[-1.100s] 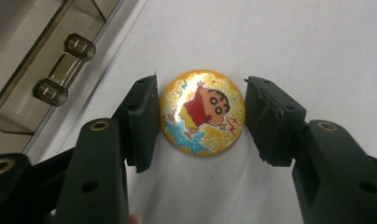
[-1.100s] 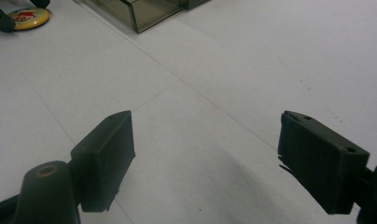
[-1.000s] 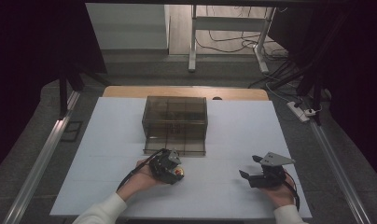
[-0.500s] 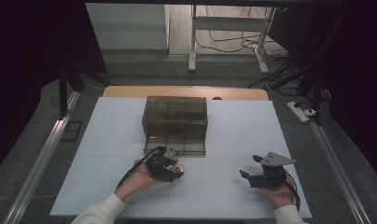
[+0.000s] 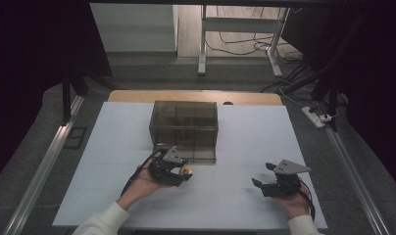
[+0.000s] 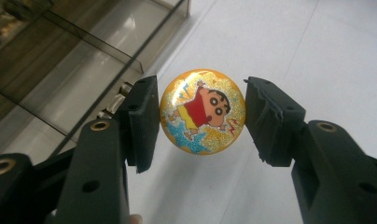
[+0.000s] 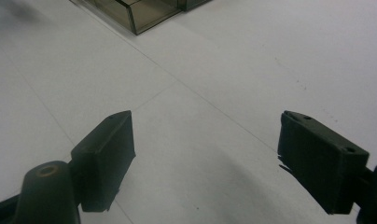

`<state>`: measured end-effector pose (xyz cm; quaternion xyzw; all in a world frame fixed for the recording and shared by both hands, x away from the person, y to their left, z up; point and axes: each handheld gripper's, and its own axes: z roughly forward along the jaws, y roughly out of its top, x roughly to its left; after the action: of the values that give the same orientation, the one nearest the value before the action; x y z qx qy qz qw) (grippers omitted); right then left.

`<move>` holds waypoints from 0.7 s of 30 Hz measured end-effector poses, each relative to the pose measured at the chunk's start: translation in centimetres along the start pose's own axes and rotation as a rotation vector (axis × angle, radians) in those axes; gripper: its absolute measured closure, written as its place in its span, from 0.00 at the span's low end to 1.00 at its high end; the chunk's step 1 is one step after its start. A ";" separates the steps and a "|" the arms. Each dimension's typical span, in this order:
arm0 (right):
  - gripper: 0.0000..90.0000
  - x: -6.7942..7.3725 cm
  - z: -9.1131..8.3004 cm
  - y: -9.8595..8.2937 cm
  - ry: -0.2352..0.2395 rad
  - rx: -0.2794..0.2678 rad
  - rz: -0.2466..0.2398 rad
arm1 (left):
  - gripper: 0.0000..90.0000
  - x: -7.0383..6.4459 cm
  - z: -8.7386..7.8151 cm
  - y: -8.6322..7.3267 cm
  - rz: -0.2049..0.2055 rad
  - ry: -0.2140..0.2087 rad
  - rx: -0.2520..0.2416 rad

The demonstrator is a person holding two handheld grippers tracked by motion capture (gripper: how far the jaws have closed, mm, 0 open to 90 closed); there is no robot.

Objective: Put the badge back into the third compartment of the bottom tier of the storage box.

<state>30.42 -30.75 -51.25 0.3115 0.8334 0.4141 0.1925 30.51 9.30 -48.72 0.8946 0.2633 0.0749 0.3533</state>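
Observation:
A round orange glitter badge (image 6: 203,112) with a cartoon boy on it sits between the black jaws of my left gripper (image 6: 201,119), which is shut on it, both pads pressing its rim. It hangs a little above the white table, casting a shadow below. In the high view the badge (image 5: 186,171) shows at the tip of the left gripper (image 5: 180,172), just in front of the smoky transparent box (image 5: 184,122). My right gripper (image 5: 261,177) rests low at the table's front right, open with nothing between its jaws (image 7: 205,158).
The box's open lower drawer (image 5: 202,154) juts toward me, right beside the left gripper; its corner (image 7: 135,16) shows far off in the right gripper view. The white table (image 5: 245,142) ends at a wooden strip (image 5: 137,96) behind. Metal rails run along both sides.
The left hand has shifted slightly with the badge held in its jaws. The right gripper has stayed where it was.

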 end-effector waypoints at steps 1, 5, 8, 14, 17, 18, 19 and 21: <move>0.21 0.0 0.0 0.0 0.000 0.000 0.000 | 0.51 0.1 -0.1 0.0 -0.003 0.001 -0.006; 0.21 0.0 0.0 0.0 -0.001 -0.001 -0.001 | 0.51 0.2 -0.6 0.0 -0.016 -0.001 -0.035; 0.21 0.0 0.0 0.0 -0.002 -0.001 0.000 | 0.51 0.3 -1.0 0.1 -0.023 0.002 -0.053; 0.21 0.0 0.0 0.0 -0.003 -0.001 0.000 | 0.51 0.5 -2.0 0.2 -0.034 0.006 -0.100; 0.21 0.0 0.0 0.0 -0.003 -0.001 -0.001 | 0.51 0.6 -2.4 0.2 -0.043 0.011 -0.120; 0.21 0.0 0.0 0.0 -0.003 -0.001 -0.001 | 0.51 0.6 -2.6 0.2 -0.044 0.012 -0.126; 0.21 0.0 0.0 0.0 -0.003 -0.001 0.000 | 0.51 0.6 -2.7 0.2 -0.047 0.015 -0.131; 0.21 0.0 0.0 0.0 -0.003 0.000 0.000 | 0.51 0.8 -3.0 0.2 -0.053 0.014 -0.141</move>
<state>30.42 -30.74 -51.25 0.3122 0.8330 0.4136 0.1937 30.32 11.31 -46.42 0.8596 0.2835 0.0900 0.4155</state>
